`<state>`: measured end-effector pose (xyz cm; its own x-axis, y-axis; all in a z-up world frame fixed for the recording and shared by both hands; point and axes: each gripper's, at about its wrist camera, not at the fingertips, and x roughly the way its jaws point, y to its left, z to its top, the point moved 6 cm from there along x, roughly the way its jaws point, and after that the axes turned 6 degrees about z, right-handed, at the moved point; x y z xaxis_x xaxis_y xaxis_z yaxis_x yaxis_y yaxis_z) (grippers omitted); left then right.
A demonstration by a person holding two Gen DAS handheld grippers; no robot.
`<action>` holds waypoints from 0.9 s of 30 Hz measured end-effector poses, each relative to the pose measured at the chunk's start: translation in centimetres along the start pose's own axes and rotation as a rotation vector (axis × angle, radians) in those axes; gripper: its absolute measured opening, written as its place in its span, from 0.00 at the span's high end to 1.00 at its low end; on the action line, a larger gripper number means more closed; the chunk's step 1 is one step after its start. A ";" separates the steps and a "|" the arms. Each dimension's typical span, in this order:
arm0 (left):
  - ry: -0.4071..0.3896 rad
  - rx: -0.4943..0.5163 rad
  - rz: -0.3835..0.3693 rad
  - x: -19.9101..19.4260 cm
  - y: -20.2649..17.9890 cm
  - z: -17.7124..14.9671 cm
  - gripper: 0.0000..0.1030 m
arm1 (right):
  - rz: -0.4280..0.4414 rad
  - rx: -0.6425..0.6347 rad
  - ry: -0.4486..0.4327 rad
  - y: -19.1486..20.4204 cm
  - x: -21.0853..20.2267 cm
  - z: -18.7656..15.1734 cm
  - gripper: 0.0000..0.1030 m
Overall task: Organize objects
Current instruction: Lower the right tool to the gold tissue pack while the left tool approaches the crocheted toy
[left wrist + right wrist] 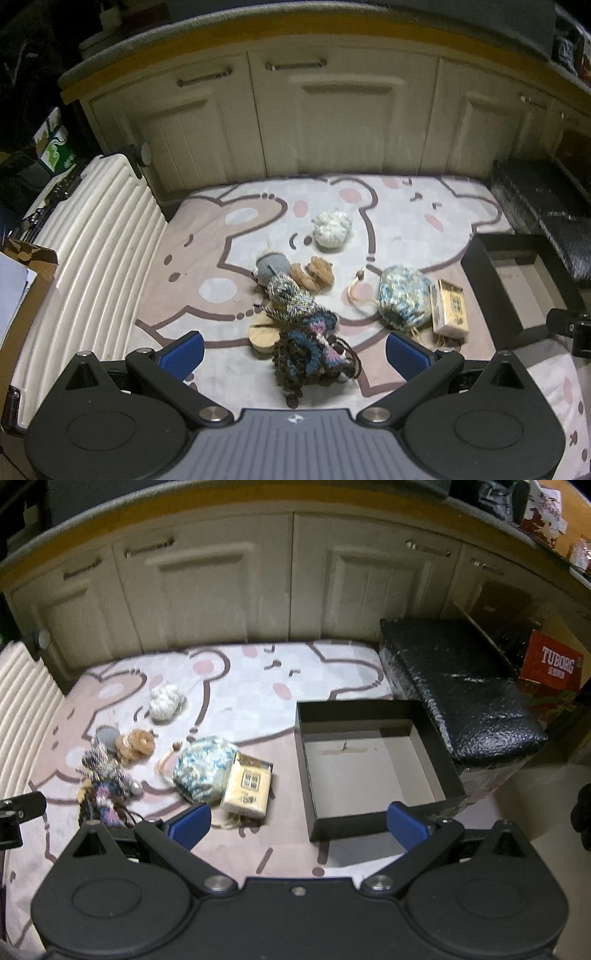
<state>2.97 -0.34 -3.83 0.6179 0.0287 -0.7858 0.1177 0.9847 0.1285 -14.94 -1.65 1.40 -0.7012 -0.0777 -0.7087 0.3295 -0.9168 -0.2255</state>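
Observation:
Small knitted items lie on a bear-print rug (207,258): a white yarn ball (332,229), a grey knit piece (271,267), a tan scrunchie (314,275), a blue-white knit pouch (404,297), a yellow packet (450,308) and a dark multicolour knit bundle (310,347) on a wooden disc (262,334). My left gripper (295,350) is open, its blue pads on either side of the dark bundle, above it. My right gripper (299,821) is open over the rug, between the yellow packet (249,784) and an empty black box (369,768).
Cream cabinet doors (332,122) close off the far side. A ribbed white suitcase (96,258) lies left of the rug. A black wrapped bundle (461,686) sits right of the box, with a red carton (550,664) beyond it. A cardboard box (22,280) is at the far left.

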 end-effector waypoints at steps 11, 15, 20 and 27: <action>-0.147 -0.018 -0.003 -2.9 1.2 2.4 0.00 | 0.039 0.092 -0.126 -0.1 -2.7 2.5 0.00; -0.183 -0.002 0.007 -3.2 1.5 3.8 0.00 | 0.048 0.142 -0.159 -0.2 -3.1 4.3 0.00; -0.232 0.002 0.002 -3.4 1.7 5.8 0.00 | 0.054 0.154 -0.203 0.3 -2.9 7.0 0.00; -0.270 0.020 -0.037 -2.3 1.5 8.3 0.00 | 0.087 0.186 -0.213 1.3 -0.3 10.1 0.00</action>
<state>8.20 -0.33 3.15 0.7972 -0.0569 -0.6010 0.1577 0.9806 0.1164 -20.70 -6.82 8.07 -0.7987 -0.2214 -0.5595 0.2865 -0.9576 -0.0302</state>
